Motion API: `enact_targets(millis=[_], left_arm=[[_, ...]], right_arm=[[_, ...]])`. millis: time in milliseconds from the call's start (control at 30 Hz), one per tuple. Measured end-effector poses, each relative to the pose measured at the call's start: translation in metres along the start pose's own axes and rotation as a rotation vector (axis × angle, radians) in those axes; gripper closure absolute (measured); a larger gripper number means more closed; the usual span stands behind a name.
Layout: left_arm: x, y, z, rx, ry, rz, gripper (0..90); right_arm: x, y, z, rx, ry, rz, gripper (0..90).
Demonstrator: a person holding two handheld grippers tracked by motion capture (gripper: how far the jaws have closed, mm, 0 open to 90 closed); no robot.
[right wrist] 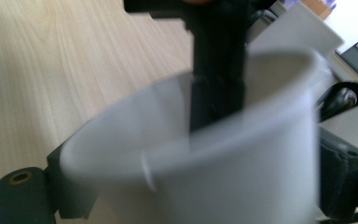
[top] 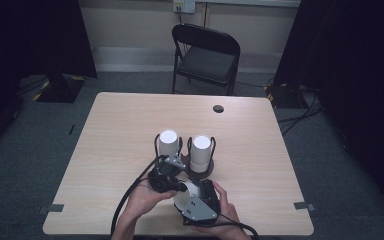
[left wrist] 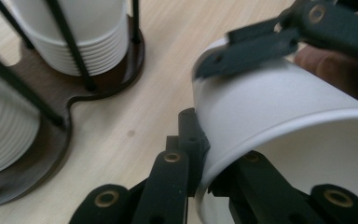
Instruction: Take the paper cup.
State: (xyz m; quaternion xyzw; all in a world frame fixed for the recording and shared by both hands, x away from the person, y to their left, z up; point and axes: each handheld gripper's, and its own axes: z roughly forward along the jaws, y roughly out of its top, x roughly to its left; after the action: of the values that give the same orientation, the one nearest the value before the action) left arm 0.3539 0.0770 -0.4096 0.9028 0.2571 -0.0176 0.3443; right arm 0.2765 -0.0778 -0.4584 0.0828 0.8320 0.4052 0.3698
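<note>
At the near edge of the worktop (top: 120,130), two hands come in side by side and share one white paper cup (top: 184,196) held between them, just above the surface. The right tongs (top: 200,200) stand wide, one jaw on each side of the cup's body; in the right gripper view the cup (right wrist: 223,177) sits between those jaws with its open mouth turned up and away. The left tongs (top: 172,176) are pinched nearly closed on the cup's rim: in the left gripper view one jaw lies inside the mouth and the other outside, with the thin wall (left wrist: 270,121) caught between them. The same view shows a jaw of the right tongs (left wrist: 261,46) resting against the cup's far side.

Just beyond the hands stands a dark wooden cup holder (top: 200,172) with thin black upright rods, carrying two stacks of white cups, the left stack (top: 168,144) and the right stack (top: 201,152), close together near the middle of the worktop.

Farther off, a round hole (top: 218,108) is set near the far edge, and a black folding chair (top: 205,57) stands behind on the grey floor.
</note>
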Motion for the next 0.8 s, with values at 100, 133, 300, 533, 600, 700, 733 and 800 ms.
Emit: enact_targets(millis=[100, 133, 300, 533, 600, 700, 733, 800], left_arm=[[0.0001, -0.0001, 0.0019, -0.008, 0.005, -0.006, 87.8], [-0.0001, 0.0001, 0.0018, -0.007, 0.006, -0.007, 88.0], [0.0000, -0.0009, 0.0037, -0.002, 0.007, -0.020, 88.5], [0.0030, -0.0022, 0.0035, 0.006, -0.003, -0.019, 88.5], [0.0027, -0.0024, 0.0033, 0.003, -0.002, -0.027, 88.3], [0.0031, -0.0033, 0.0043, -0.007, -0.007, -0.030, 88.2], [0.0034, -0.0034, 0.0042, -0.006, -0.004, -0.033, 88.2], [0.0037, -0.0040, 0.0042, -0.012, 0.006, -0.037, 87.9]], right_arm=[[0.0012, 0.0010, -0.0013, -0.028, -0.002, 0.002, 19.7], [0.0004, 0.0010, -0.0027, -0.036, -0.004, 0.017, 20.3], [0.0013, 0.0014, -0.0045, -0.048, -0.013, 0.020, 20.9], [0.0012, 0.0041, -0.0046, -0.039, -0.016, 0.006, 20.9], [0.0010, 0.0052, -0.0051, -0.041, -0.017, 0.012, 21.2], [0.0009, 0.0047, -0.0050, -0.042, -0.013, 0.018, 22.0], [0.0008, 0.0044, -0.0050, -0.040, -0.013, 0.018, 22.3], [0.0007, 0.0040, -0.0049, -0.037, -0.016, 0.020, 23.0]])
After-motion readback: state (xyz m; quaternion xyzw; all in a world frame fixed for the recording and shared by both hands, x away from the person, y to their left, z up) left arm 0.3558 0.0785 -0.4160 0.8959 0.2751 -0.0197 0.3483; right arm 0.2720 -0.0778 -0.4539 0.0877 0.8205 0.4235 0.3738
